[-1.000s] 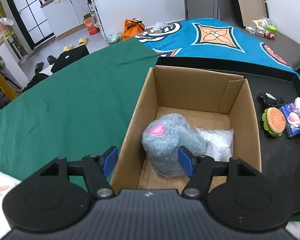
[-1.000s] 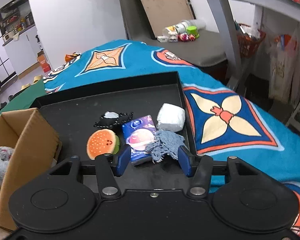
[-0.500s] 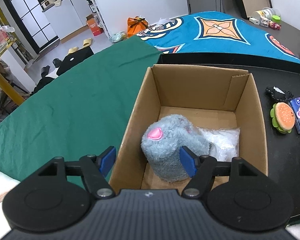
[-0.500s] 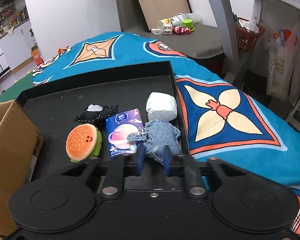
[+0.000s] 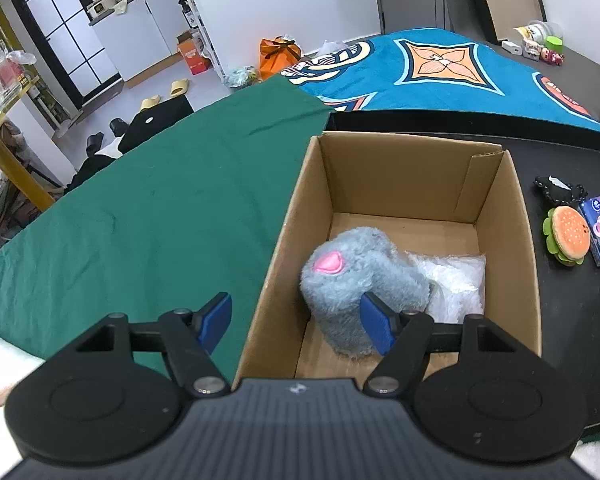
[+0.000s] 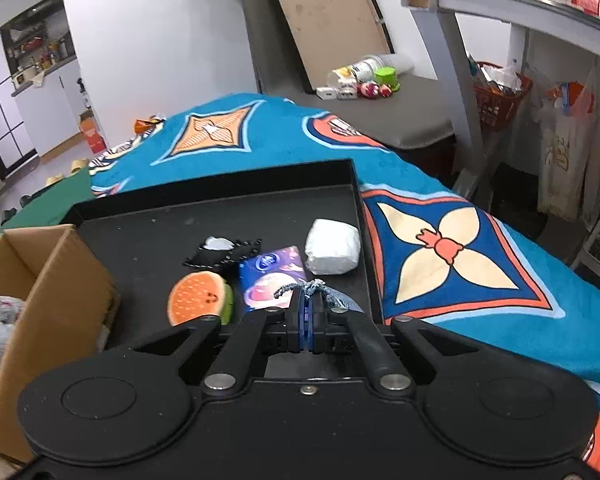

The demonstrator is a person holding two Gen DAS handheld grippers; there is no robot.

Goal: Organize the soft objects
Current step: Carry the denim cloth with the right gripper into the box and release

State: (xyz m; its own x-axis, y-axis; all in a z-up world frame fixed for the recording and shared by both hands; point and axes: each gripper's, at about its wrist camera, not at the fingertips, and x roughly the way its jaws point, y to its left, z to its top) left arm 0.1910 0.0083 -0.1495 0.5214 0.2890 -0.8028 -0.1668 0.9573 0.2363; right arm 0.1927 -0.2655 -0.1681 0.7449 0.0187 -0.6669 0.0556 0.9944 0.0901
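The right gripper (image 6: pixel 307 312) is pinching a scrap of blue denim cloth (image 6: pixel 332 298) on the black tray (image 6: pixel 148 240), beside the burger toy (image 6: pixel 198 298) and tissue pack (image 6: pixel 272 276). The left gripper (image 5: pixel 296 316) is hanging wide apart over the cardboard box (image 5: pixel 400 168), gripping nothing. A fuzzy grey plush (image 5: pixel 356 272) is lying inside.

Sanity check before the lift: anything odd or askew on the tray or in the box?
Nothing spilled or damaged. Right gripper is shut on only a bunched corner of the denim cloth, so the grip looks thin. Grey plush lies tipped in the box.
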